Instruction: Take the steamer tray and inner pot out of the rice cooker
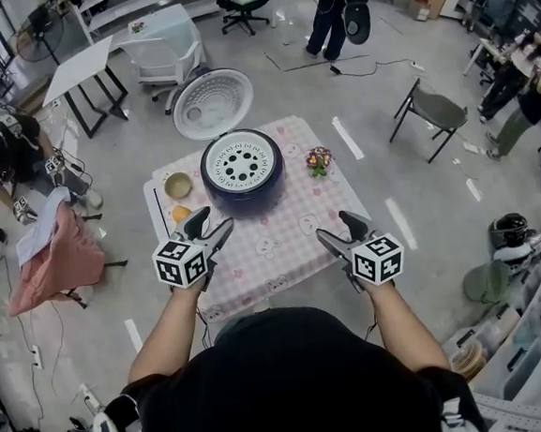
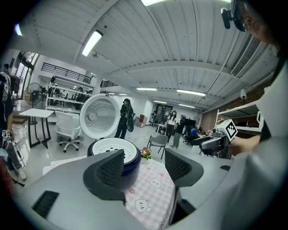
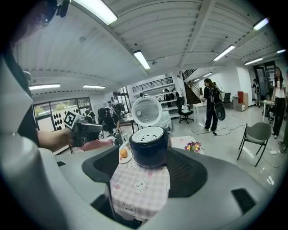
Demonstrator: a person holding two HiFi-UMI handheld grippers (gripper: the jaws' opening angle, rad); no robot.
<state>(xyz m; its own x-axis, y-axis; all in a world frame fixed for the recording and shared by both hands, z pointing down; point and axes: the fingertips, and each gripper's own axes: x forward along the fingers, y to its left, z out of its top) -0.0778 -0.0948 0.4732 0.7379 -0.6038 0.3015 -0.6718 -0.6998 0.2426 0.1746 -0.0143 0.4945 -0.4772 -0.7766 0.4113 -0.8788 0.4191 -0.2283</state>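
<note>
The white perforated round steamer tray (image 1: 240, 163) is being held in the top of the dark blue round rice cooker (image 1: 250, 200), which is standing on the pink checked table (image 1: 287, 248). The left gripper (image 1: 210, 227) and right gripper (image 1: 339, 230) are being held over the near table edge, well apart from the cooker, jaws spread with nothing between them.

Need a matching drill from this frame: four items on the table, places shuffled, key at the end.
Items:
1. steamer tray
2. lid
3. flowers
4. orange fruit

Places (head view):
A. left of the rice cooker
B. seated in the rice cooker's top
C. right of the rice cooker
D. swung open behind the rice cooker

Pairs: 1-B, 2-D, 3-C, 4-A
</note>
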